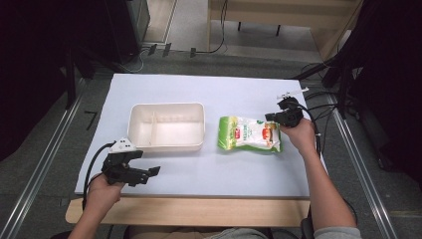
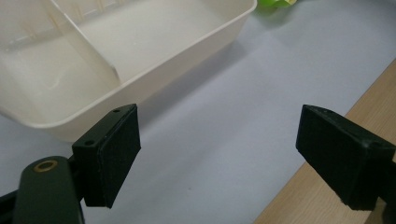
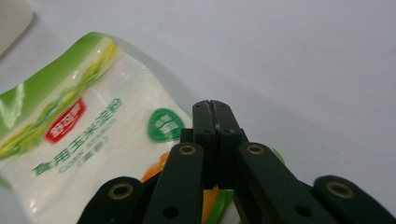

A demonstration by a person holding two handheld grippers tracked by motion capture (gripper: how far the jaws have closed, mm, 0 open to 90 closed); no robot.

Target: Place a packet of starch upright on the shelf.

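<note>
A green and white food bag [image 1: 249, 133] lies flat on the white table cover, right of centre. My right gripper [image 1: 272, 117] is at the bag's right end, jaws pressed together. In the right gripper view the shut gripper [image 3: 215, 116] sits over the bag [image 3: 79, 140], and a strip of its yellow-green edge shows between the jaws. A cream two-compartment tray [image 1: 166, 105] stands empty left of the bag. My left gripper [image 1: 149, 172] hovers near the front left, in front of the tray. Its jaws stand wide apart with nothing between them [image 2: 219, 154], facing the tray's near wall [image 2: 187, 51].
The white cover [image 1: 209, 169] ends short of the wooden table's front edge [image 1: 199, 211], which shows as a tan strip [image 2: 327, 205] beside the left gripper. Cables trail from both grippers. Dark equipment and floor rails flank the table.
</note>
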